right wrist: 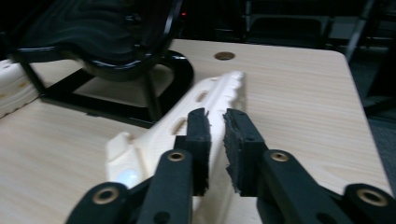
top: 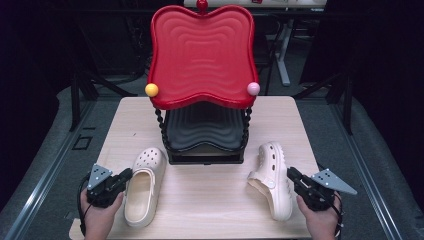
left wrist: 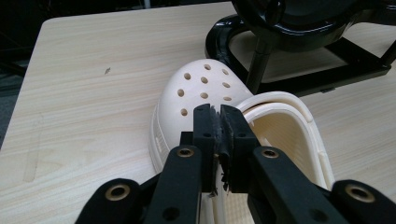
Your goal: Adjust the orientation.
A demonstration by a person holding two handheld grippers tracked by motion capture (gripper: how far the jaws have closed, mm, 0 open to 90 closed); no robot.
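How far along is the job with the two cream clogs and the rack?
Done: nothing is on the rack yet. In hand: the left tongs are clamped on the rim of the upright clog; the right tongs sit at the tipped clog, grip unclear. Left: probably lifting both from the table.

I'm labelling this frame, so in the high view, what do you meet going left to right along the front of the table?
left gripper → upright cream clog → cream clog lying on its side → right gripper
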